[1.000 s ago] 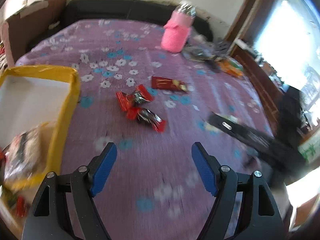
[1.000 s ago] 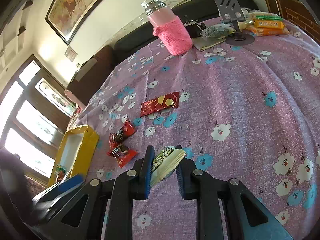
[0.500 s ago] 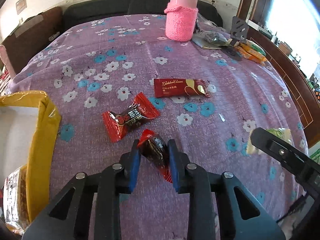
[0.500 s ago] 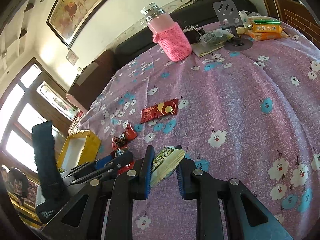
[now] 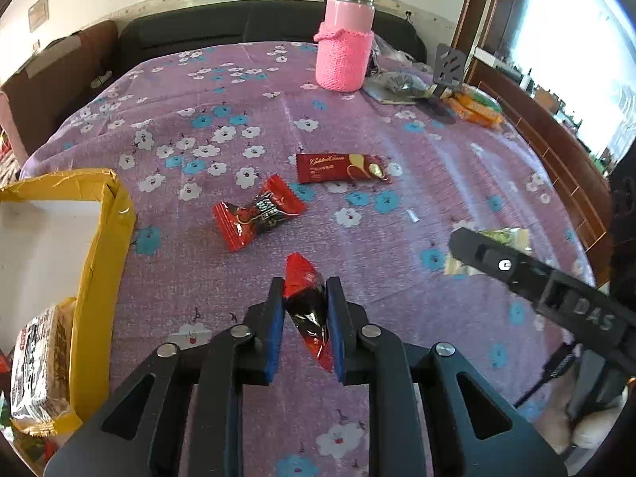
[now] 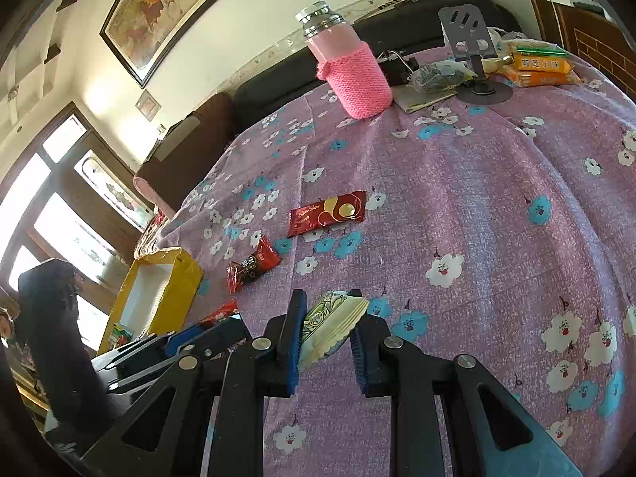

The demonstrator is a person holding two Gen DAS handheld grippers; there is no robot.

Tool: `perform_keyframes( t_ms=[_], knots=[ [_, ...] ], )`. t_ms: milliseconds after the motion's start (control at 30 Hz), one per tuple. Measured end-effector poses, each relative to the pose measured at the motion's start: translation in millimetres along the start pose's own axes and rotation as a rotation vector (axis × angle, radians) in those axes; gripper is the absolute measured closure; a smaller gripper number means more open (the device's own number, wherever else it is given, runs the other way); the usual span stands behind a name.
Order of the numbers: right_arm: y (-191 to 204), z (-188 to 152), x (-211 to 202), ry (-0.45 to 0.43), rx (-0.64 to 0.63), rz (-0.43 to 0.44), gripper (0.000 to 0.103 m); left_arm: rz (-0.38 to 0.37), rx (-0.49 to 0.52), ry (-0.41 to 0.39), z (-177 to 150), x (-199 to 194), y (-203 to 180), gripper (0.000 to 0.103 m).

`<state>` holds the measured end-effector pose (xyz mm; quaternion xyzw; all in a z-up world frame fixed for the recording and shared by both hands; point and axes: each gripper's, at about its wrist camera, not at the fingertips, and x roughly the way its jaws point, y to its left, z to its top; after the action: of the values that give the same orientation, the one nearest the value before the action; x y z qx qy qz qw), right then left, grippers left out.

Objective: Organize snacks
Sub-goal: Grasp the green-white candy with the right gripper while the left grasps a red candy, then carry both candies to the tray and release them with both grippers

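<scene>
Two grippers working over a purple floral tablecloth point(image 5: 457, 167), each now carrying a snack. Left gripper point(image 5: 305, 326) clamping its blue pads on a red and black candy point(image 5: 304, 294), which a second ago was lying loose on the cloth between wide-open pads; now lifted clear, one twisted end pointing forward. Right gripper point(image 6: 324, 334) still pinching a pale green and cream snack packet point(image 6: 332, 318), just as a second ago. Remaining on the cloth: a second red and black candy point(image 5: 258, 212), just ahead of the left gripper, and beyond it a dark red bar wrapper with gold print point(image 5: 340, 167). Sitting at the left edge, a yellow-rimmed box point(image 5: 105, 238) with a white interior, a noodle-like packet point(image 5: 39, 361) already inside. Standing well apart at the far side, a pink bottle in a knitted sleeve point(image 5: 345, 53). Judging by this, carrying both held snacks to the box comes next, with two still to collect.
</scene>
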<state>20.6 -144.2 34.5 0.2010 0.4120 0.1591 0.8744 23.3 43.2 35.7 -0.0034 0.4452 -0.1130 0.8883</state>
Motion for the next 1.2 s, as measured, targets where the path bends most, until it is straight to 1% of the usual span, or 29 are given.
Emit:
perform_keyframes(
  t_ms=[100,200,267,300,367,467,567,700,800,900,1000,1067,1100,1200],
  knots=[
    [0.2,-0.3,-0.2,0.002,0.002,0.003,0.082,0.013,-0.002,0.036,-1.7,14.9,0.3,0.080],
    [0.3,-0.5,0.7,0.005,0.000,0.004,0.081,0.023,0.003,0.019,-2.0,17.5,-1.1,0.079],
    [-0.4,-0.5,1.9,0.009,0.001,0.004,0.082,0.014,-0.006,0.021,-2.1,16.9,-1.0,0.084],
    [-0.8,-0.6,2.4,0.009,0.002,0.003,0.082,0.005,-0.011,0.017,-2.3,15.4,-0.8,0.090],
    [-1.3,-0.3,2.6,0.009,0.005,0.007,0.081,-0.002,-0.019,0.005,-3.3,9.8,-0.1,0.090],
    [-0.6,-0.9,3.1,0.009,0.000,0.006,0.081,-0.037,-0.059,-0.026,-5.1,-7.2,6.2,0.090],
    [2.3,-3.0,4.5,0.010,-0.014,0.000,0.081,-0.086,-0.113,-0.057,-10.6,-32.9,18.9,0.090],
    [9.2,-5.9,4.6,0.003,-0.045,-0.015,0.081,-0.112,-0.173,-0.122,-27.6,-81.3,45.9,0.090],
    [17.2,-9.4,5.3,-0.007,-0.083,-0.033,0.081,-0.107,-0.220,-0.172,-40.4,-113.9,69.5,0.090],
    [25.3,-14.0,6.5,-0.014,-0.120,-0.057,0.082,-0.066,-0.270,-0.245,-59.7,-150.3,101.0,0.090],
    [38.0,-21.0,8.1,-0.024,-0.172,-0.081,0.082,-0.038,-0.325,-0.297,-80.1,-174.3,131.1,0.090],
    [47.6,-25.0,5.9,-0.037,-0.202,-0.107,0.082,-0.019,-0.351,-0.317,-92.4,-184.4,148.1,0.090],
    [54.9,-28.5,3.6,-0.031,-0.213,-0.106,0.082,-0.003,-0.367,-0.322,-100.4,-189.5,160.4,0.090],
    [79.5,-41.9,-9.1,-0.013,-0.233,-0.058,0.082,0.028,-0.409,-0.323,-117.6,-195.9,189.2,0.090]
  ],
)
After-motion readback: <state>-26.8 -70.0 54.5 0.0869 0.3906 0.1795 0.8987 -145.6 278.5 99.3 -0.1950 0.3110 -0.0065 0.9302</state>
